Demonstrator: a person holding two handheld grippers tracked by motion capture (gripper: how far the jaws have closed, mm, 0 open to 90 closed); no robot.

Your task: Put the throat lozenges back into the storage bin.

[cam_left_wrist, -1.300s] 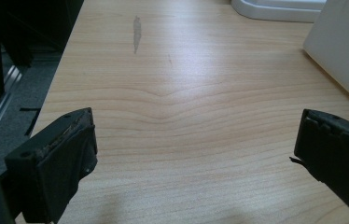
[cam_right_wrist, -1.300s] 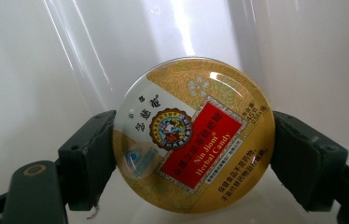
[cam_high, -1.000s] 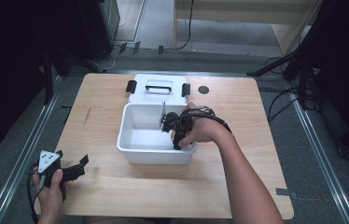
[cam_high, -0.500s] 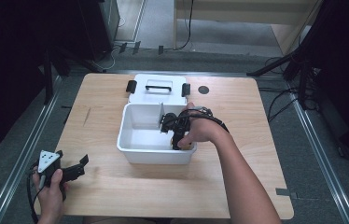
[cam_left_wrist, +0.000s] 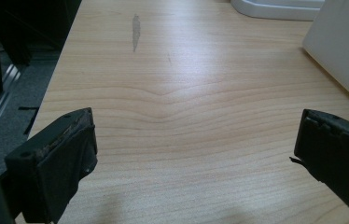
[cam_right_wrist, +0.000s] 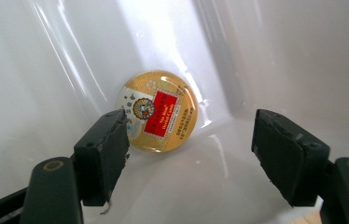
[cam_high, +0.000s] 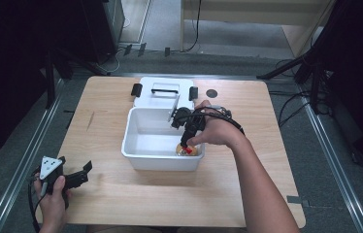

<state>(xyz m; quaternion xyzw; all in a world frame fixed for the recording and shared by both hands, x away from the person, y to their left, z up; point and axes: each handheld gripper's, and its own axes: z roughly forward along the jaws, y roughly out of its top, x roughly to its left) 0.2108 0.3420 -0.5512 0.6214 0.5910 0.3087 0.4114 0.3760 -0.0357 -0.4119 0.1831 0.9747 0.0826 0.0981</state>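
Since a second ago the right hand-held gripper (cam_high: 185, 143) has shifted a little toward the near right corner of the white bin (cam_high: 136, 121), and a round gold tin (cam_high: 187, 150) with a red label now shows beneath its tip. Its jaws have just been closing, yet in the right gripper view they stand apart (cam_right_wrist: 191, 154) with nothing pressed between them. The tin (cam_right_wrist: 156, 111) leans in the bin's corner just beyond them, its edge partly hidden by the left jaw. The left hand-held gripper (cam_high: 83, 172) sits low over the table (cam_high: 121, 204) near its front left corner, well apart from the bin, jaws wide open (cam_left_wrist: 196, 158) over bare wood. A white lid (cam_high: 162, 90) with a black handle lies just behind the bin.
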